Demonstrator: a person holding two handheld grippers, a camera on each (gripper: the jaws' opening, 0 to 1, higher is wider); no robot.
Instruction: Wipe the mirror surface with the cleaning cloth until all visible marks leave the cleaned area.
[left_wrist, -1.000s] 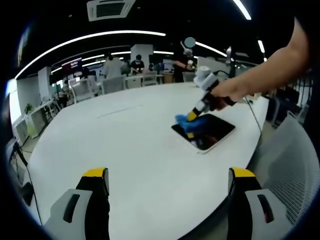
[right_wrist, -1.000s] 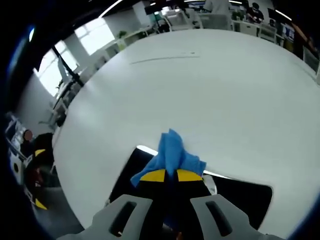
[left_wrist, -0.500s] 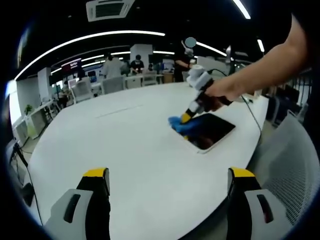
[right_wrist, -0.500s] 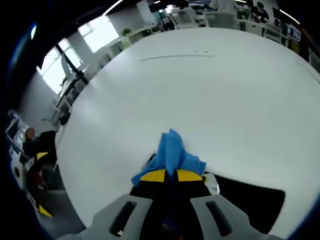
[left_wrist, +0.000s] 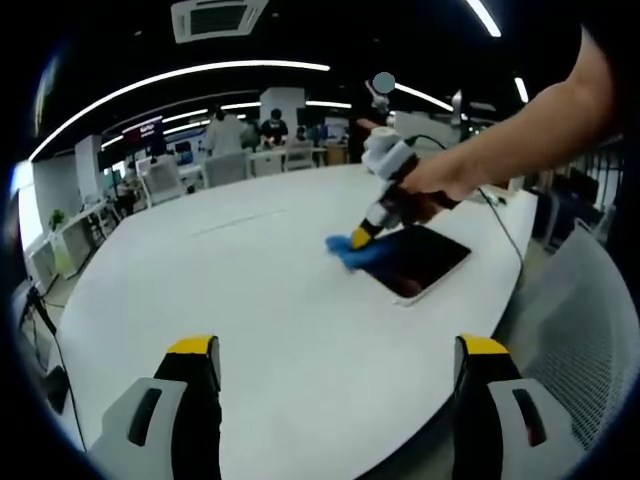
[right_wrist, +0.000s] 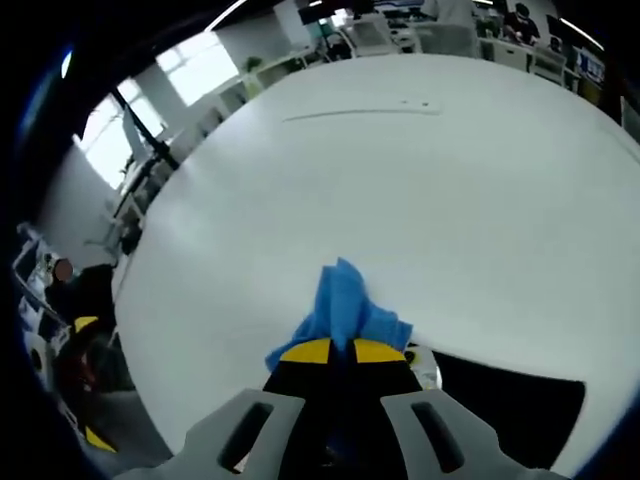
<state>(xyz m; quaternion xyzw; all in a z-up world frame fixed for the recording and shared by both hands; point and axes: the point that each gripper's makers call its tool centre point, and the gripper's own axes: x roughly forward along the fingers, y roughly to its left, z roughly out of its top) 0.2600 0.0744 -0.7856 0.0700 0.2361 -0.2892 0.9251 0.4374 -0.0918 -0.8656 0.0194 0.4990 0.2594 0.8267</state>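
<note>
A dark rectangular mirror (left_wrist: 418, 260) with a pale rim lies flat on the white table (left_wrist: 250, 290). In the left gripper view, a hand holds my right gripper (left_wrist: 357, 239) with its tip at the mirror's near-left corner, shut on a blue cleaning cloth (left_wrist: 356, 253). The right gripper view has the cloth (right_wrist: 343, 305) bunched between the yellow-tipped jaws of my right gripper (right_wrist: 342, 351), with the mirror (right_wrist: 510, 405) dark at lower right. My left gripper (left_wrist: 335, 347) stands open low over the table, well short of the mirror, nothing between its fingers.
The table edge (left_wrist: 500, 300) curves close behind the mirror. A grey mesh chair (left_wrist: 585, 330) stands at the right. A cable (left_wrist: 505, 225) trails off the table. Desks, chairs and people (left_wrist: 250, 135) fill the far room.
My right gripper has dragged the cloth leftward across the mirror to its corner, partly onto the table. The left gripper has stayed still.
</note>
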